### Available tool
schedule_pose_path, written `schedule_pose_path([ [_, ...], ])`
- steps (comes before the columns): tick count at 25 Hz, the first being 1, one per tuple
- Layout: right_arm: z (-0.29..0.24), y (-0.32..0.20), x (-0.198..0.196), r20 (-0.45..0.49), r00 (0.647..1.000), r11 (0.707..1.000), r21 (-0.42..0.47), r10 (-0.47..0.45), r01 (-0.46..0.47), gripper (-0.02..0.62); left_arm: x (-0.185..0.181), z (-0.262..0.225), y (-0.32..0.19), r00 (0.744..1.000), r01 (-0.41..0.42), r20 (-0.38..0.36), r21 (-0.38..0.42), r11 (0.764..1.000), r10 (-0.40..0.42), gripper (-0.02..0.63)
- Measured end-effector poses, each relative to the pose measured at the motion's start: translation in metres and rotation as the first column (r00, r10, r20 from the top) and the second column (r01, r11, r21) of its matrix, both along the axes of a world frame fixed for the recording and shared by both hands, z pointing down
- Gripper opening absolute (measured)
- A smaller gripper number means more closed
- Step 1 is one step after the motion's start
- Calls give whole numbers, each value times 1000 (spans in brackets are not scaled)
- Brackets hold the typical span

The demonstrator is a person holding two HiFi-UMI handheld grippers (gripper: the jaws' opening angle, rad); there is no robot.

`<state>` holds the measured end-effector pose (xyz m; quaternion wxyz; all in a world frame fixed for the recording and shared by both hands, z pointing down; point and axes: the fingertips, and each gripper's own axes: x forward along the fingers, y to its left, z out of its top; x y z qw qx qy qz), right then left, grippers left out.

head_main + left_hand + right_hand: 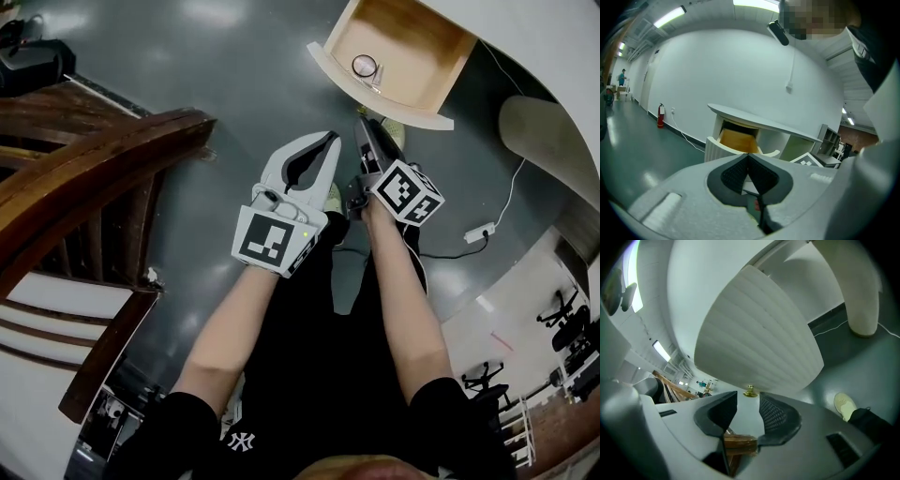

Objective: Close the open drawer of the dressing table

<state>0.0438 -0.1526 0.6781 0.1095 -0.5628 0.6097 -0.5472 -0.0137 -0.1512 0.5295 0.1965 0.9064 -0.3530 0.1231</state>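
Note:
The dressing table [553, 47] is white, and its drawer [398, 47] stands pulled out, showing a wooden inside and a cream fluted front [375, 98]. In the right gripper view that curved front [759, 333] fills the picture, with a small brass knob [750, 391] just beyond my right gripper [748, 404], which is open and empty. In the head view my right gripper [364, 124] sits just below the drawer front. To its left, my left gripper [331, 141] is shut on nothing. It points at the drawer [737, 140] from farther back, its pads [740, 171] meeting.
A small round glass object [364, 66] lies in the drawer. A dark wooden stair rail [94, 159] runs along the left. A white cable with a plug [478, 232] lies on the grey floor at right. A cream table leg [865, 301] and a shoe [844, 405] are nearby.

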Motion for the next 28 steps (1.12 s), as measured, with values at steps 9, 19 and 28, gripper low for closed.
schedule_pose_path([
  [9, 11, -18, 1, 81, 996, 998, 52, 28, -32, 121, 6, 19, -11, 1000, 13, -6, -4, 1000, -13, 9],
  [19, 6, -42, 20, 19, 1000, 995, 100, -3, 1, 117, 23, 23, -31, 999, 38, -22, 15, 999, -37, 10],
  [28, 2, -90, 54, -6, 1000, 988, 151, 18, -17, 115, 42, 32, -61, 998, 60, -34, 23, 998, -59, 9],
])
